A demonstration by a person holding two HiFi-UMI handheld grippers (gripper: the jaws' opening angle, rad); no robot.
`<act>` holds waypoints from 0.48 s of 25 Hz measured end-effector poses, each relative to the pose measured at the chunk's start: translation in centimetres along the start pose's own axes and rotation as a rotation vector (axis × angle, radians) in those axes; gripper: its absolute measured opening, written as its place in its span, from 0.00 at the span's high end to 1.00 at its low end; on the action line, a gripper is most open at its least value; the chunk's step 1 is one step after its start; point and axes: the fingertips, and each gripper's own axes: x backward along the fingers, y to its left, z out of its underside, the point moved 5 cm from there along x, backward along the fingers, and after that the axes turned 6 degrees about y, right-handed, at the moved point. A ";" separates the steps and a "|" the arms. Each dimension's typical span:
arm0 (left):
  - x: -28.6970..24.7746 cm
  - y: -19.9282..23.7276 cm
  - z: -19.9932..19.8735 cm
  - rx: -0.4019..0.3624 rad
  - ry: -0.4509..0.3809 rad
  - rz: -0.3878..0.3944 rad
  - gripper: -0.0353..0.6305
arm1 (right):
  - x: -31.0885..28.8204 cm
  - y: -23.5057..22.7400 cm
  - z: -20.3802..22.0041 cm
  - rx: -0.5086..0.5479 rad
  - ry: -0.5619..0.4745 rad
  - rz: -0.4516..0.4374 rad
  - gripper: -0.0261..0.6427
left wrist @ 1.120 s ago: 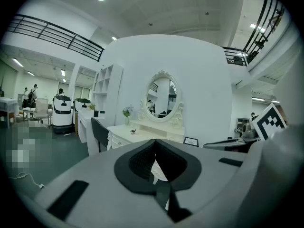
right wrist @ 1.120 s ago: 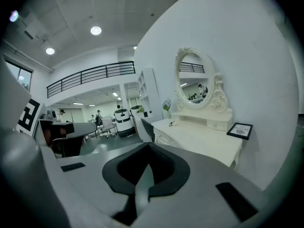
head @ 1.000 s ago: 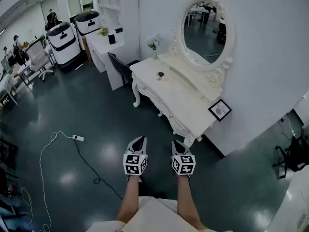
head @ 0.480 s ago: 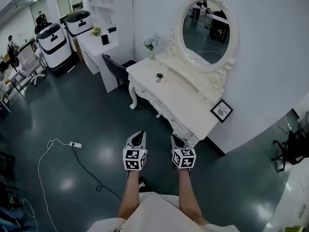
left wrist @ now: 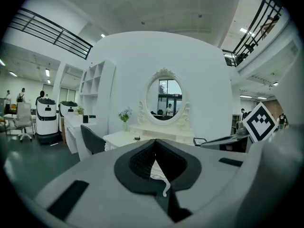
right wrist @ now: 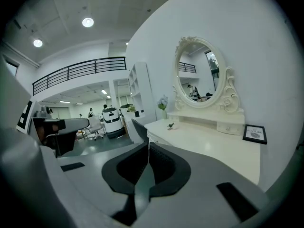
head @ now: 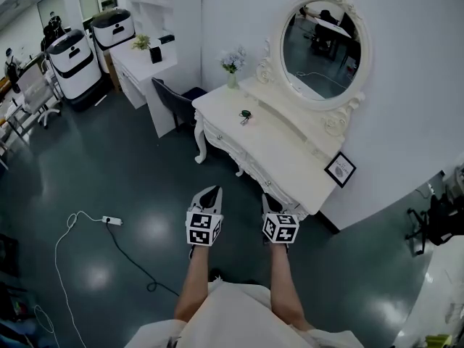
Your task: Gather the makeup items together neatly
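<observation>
Grippers first: your left gripper [head: 209, 196] & right gripper [head: 270, 204] were both pressed together w/ nothing between the jaws. They sat low centre of the head view, short of the dressing table [head: 275, 147]. The only likely makeup piece visible was a small dark item [head: 246, 115] on the tabletop, upper centre, near the flower vase [head: 232, 67]. It was too small to identify. Prob. light, hard & slick, so it'd skid; pinch across its middle, gently.

Office or lab hall with a staged bedroom corner: dressing table [head: 268, 140], oval mirror [head: 324, 49] centre-right; wheeled white machines [head: 70, 60], office chair [head: 32, 96] upper left.
</observation>
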 end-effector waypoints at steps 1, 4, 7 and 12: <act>0.0 0.7 0.0 0.004 0.001 0.002 0.92 | -0.3 0.3 0.0 -0.005 0.000 0.008 0.90; 0.0 2.5 0.2 0.022 0.006 0.001 0.93 | -1.1 1.1 -0.2 0.003 0.008 0.022 0.90; -0.5 3.3 0.5 0.029 0.007 0.006 0.92 | -1.8 1.3 -0.5 0.007 0.010 0.030 0.90; -2.4 4.3 0.4 0.022 0.008 0.019 0.92 | -4.1 1.0 -0.9 0.001 0.038 0.017 0.90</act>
